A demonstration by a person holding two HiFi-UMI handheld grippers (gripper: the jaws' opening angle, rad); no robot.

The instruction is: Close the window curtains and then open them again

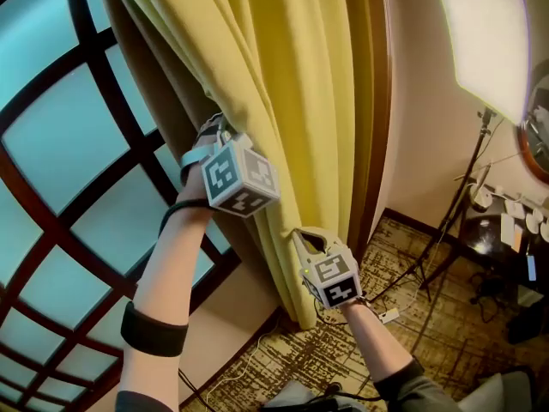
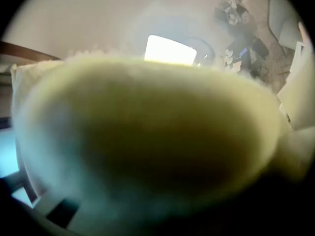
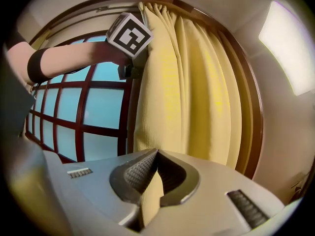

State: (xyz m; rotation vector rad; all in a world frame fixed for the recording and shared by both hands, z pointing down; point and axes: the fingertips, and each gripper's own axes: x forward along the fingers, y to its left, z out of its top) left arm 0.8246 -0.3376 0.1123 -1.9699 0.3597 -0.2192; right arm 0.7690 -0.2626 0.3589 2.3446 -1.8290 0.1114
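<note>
The yellow curtain (image 1: 292, 75) hangs gathered in folds at the right side of the dark-framed window (image 1: 69, 136). My left gripper (image 1: 216, 132) is at the curtain's left edge, high up, with its marker cube (image 1: 240, 178) facing me. In the left gripper view blurred yellow curtain cloth (image 2: 147, 132) covers almost everything and hides the jaws. My right gripper (image 1: 302, 235) is lower on the same edge. In the right gripper view, the right gripper (image 3: 156, 154) is shut on a strip of curtain cloth (image 3: 150, 198). The curtain (image 3: 192, 92) and the left gripper's cube (image 3: 129, 33) rise beyond.
A wooden window frame (image 1: 375, 144) borders the curtain on the right. A bright light panel (image 1: 480, 33) on a thin stand (image 1: 459, 204) is at the right, with cables (image 1: 390, 314) on the patterned carpet. A dark table with small items (image 1: 506, 230) stands far right.
</note>
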